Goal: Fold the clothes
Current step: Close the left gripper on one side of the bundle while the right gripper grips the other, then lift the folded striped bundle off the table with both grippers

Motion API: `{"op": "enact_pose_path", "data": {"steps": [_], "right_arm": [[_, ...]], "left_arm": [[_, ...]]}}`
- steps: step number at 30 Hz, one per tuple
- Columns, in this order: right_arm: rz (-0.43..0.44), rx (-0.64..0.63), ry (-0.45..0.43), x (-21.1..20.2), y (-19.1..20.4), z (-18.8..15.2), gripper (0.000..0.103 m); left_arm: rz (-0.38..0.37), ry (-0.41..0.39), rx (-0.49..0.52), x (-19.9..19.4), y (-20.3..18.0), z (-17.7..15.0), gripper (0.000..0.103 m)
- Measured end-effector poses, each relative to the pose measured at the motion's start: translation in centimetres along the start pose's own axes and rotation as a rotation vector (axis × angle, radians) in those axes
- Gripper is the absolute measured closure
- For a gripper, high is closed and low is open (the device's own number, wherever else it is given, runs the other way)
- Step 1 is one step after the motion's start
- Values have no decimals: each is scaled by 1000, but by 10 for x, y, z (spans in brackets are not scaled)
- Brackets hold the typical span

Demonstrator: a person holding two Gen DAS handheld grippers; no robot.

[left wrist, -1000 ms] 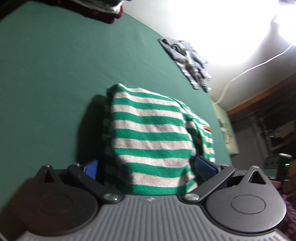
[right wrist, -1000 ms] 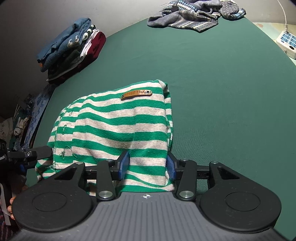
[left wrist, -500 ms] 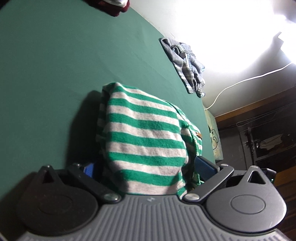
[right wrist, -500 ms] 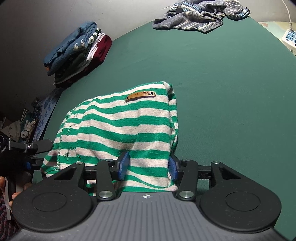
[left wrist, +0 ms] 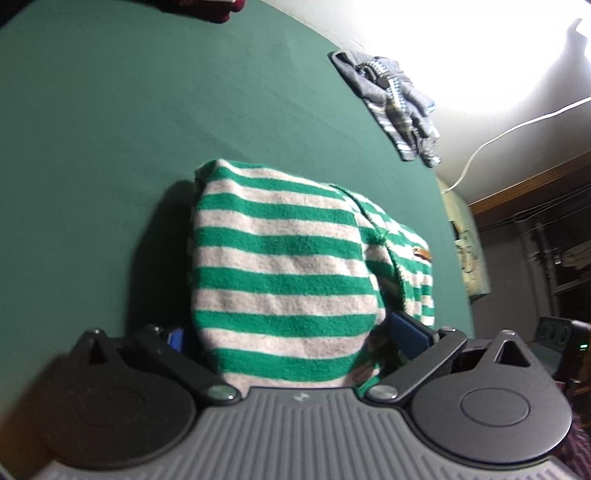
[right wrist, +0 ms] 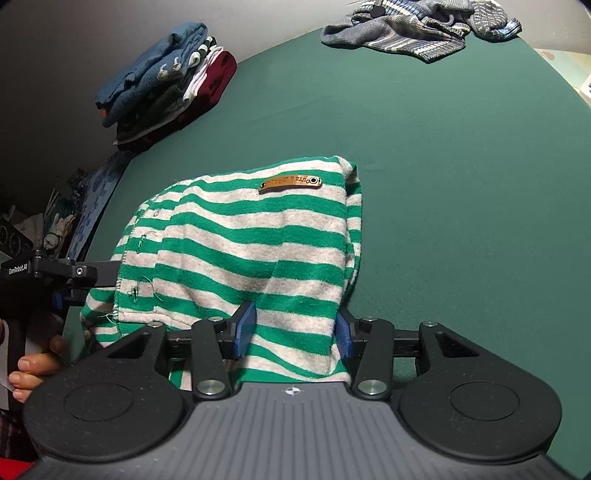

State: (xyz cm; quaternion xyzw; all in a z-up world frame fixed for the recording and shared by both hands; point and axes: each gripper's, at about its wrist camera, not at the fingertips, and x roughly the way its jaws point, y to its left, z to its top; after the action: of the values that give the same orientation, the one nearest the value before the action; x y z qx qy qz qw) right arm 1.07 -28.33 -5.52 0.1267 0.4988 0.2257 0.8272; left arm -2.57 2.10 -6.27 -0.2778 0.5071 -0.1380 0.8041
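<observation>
A green and grey striped garment with a brown label lies folded on the green table; it also shows in the right wrist view. My left gripper has its jaws spread wide around the garment's near edge, and the cloth bulges between the blue pads. My right gripper has its jaws partly apart around the other near edge, with cloth draped between the pads. The left gripper also shows at the left of the right wrist view, held by a hand.
A crumpled grey striped garment lies at the far edge of the table. A stack of folded clothes stands at the far left. A white cable hangs past the table's right edge.
Both grippers have moved forward a little with the garment, and its near edge is lifted and bunched more between the pads. The left view has tilted.
</observation>
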Motion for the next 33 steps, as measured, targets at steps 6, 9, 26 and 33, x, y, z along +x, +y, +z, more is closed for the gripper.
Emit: {"op": "enact_pose_path", "data": {"steps": [6,9,26,33], "right_arm": [[-96,-32,5,5,13,1,58],[-102,-30,2,5,12,1,59],[-88,-11,-20,7,14,-2,55],[-84,-6,-39,8,12,-2,54]], "left_arm": [[161,-10,120,12,-28,-7,2],[173,-11,127,12,-28,-8,3],[186,2,155,13,-30,-8,2],[163,12,161,11,-27,-6,1]]}}
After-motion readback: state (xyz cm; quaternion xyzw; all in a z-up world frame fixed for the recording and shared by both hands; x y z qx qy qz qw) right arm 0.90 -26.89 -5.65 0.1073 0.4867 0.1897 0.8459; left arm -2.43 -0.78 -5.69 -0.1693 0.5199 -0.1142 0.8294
